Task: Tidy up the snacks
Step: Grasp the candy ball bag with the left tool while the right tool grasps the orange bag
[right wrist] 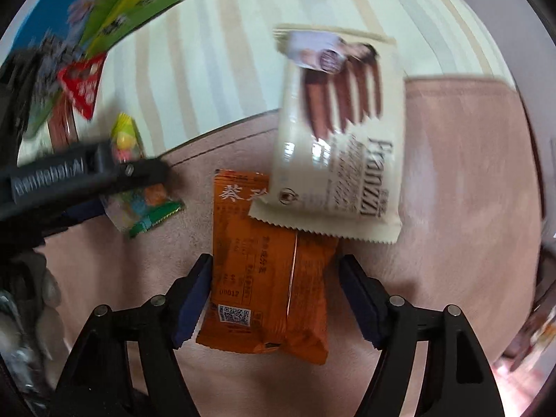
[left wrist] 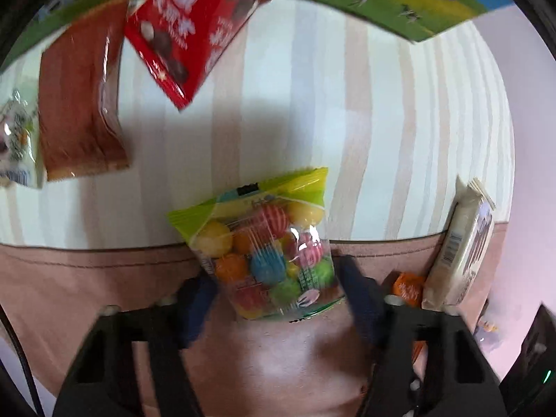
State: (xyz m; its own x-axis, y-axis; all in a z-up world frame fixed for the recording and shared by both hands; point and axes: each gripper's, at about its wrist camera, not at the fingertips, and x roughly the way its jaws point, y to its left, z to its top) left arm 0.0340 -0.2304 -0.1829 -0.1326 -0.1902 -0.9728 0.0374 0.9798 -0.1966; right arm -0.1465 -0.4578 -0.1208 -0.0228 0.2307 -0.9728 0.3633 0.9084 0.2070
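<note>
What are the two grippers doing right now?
Left gripper: closed on the clear bag of colourful round candies.
Right gripper: open around the orange foil snack packet, not gripping.

Clear candy bag (left wrist: 267,243) with lime-green top, multicoloured striped balls; red packet (left wrist: 187,27); orange packet (right wrist: 267,264); cream wafer packet (right wrist: 340,132), brown stripes; pale striped tablecloth (left wrist: 347,121).
</note>
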